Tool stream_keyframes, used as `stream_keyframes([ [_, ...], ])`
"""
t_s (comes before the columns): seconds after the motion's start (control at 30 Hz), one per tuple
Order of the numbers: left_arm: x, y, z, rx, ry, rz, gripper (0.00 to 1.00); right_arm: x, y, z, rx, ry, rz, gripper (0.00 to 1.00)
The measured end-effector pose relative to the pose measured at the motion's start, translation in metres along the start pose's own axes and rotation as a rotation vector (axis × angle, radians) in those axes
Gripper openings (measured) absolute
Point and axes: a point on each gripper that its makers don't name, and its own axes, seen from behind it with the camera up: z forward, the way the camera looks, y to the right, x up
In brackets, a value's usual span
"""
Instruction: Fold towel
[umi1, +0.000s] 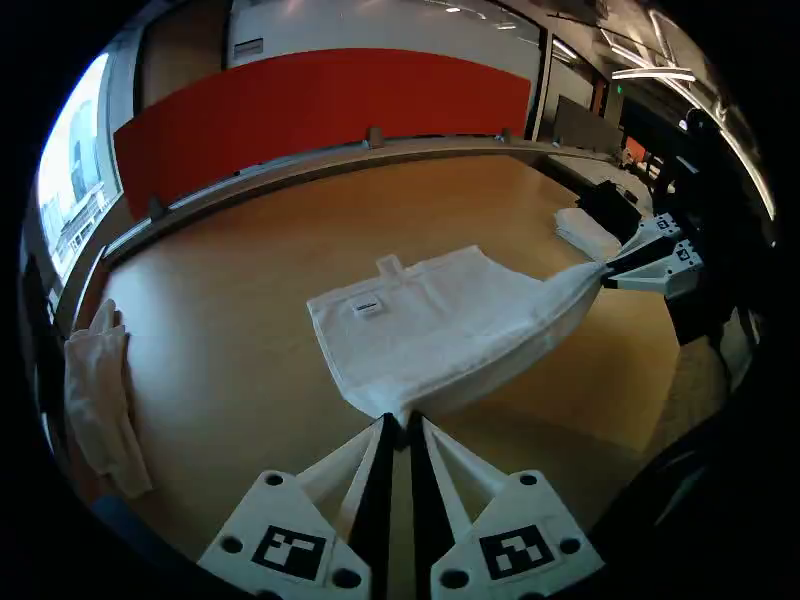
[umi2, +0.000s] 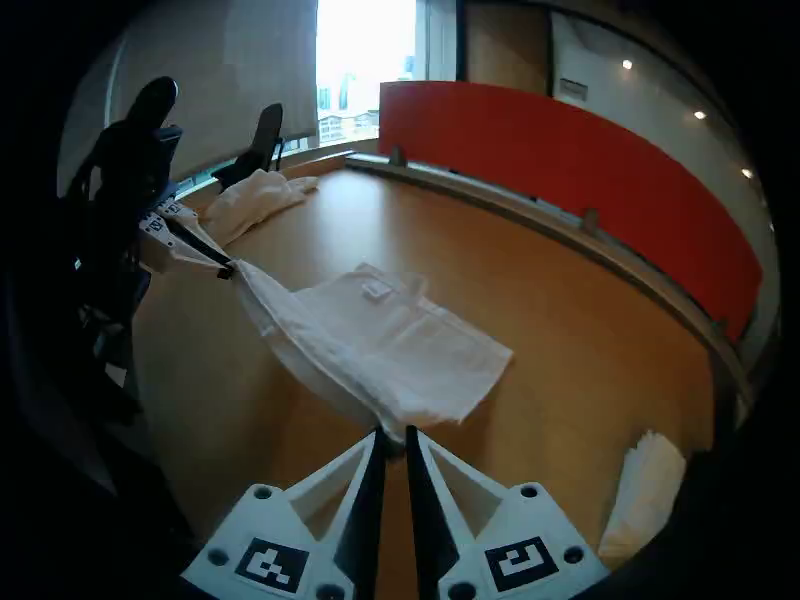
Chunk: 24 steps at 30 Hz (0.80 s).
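White towel (umi1: 440, 320) is lying partly spread on the wooden table (umi1: 220, 350), just ahead of the left gripper (umi1: 400, 420), whose two fingers (umi1: 372, 490) are pressing together on the towel's near corner. The right gripper (umi2: 393, 435) is likewise pinching another corner between its closed fingers. The towel edge running between the two grippers is hanging raised off the table, while the rest is resting flat beyond them. A small label (umi1: 368, 307) is sitting on the towel's upper face, well ahead of the left gripper; its writing is too small to read. Black-and-white square markers (umi1: 290, 553) are showing on the gripper fingers. Off to the left gripper's left a crumpled white cloth (umi1: 98, 385) is lying, and to the right gripper's right a folded white stack (umi1: 585, 232) is sitting.
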Motion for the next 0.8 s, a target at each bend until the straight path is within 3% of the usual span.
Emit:
stream_keyframes([
  [0.4,0.011,0.012,-0.025,-0.016,0.003,-0.024,0.11,0.015,0.000,-0.022,0.000,0.021,0.006,0.14],
  [0.8,0.008,0.021,-0.030,-0.021,-0.009,-0.040,0.11,0.015,-0.001,-0.029,0.005,0.014,0.006,0.14],
])
